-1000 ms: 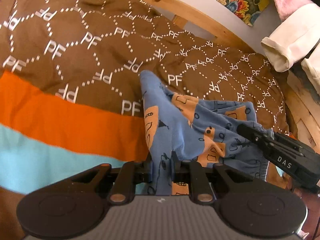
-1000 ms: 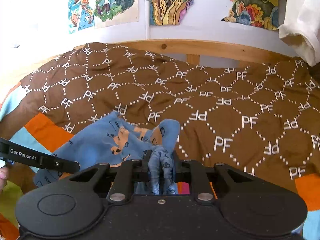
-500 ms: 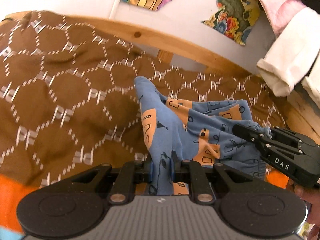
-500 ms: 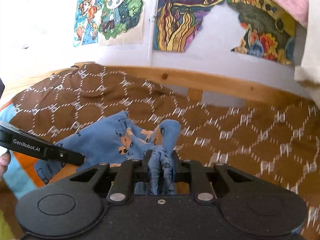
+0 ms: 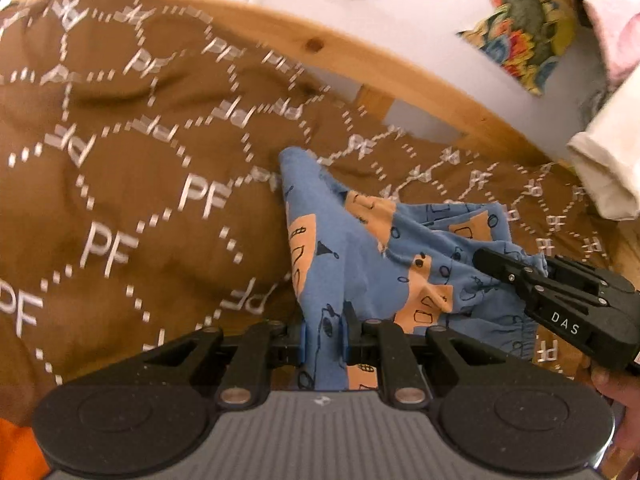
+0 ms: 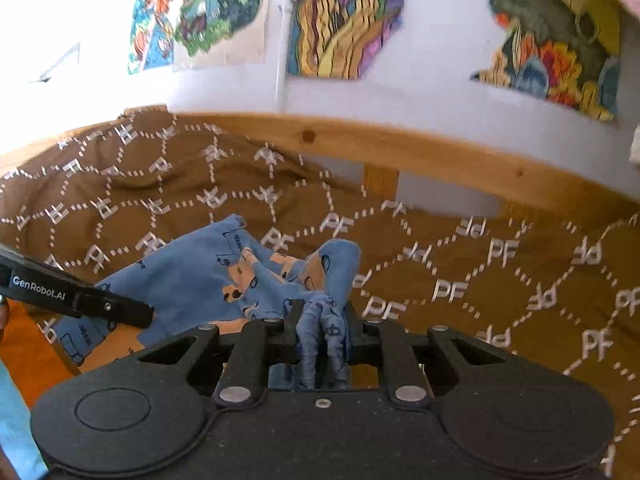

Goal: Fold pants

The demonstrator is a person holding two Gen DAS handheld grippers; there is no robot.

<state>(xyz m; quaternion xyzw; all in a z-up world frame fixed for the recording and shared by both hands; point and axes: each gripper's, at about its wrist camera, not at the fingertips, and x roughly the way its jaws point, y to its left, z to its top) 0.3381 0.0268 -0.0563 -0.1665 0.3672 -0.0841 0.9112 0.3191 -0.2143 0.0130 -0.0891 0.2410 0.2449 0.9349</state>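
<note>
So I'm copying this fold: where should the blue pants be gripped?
Grip the blue pants by the gathered elastic edge, coming from the near side, as the left gripper and right gripper do: their jaws pinch bunched cloth, spreading it between them.

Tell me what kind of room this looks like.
Most likely a child's bedroom: a brown quilt covers a bed with a wooden bed rail, bright cartoon drawings hang on the wall, and small blue patterned pants lie on the quilt.

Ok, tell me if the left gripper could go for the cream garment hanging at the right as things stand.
Probably not yet. The left gripper is shut on the blue printed pants, so it is occupied; the cream garment hangs beyond the right gripper, which crosses that side.
</note>
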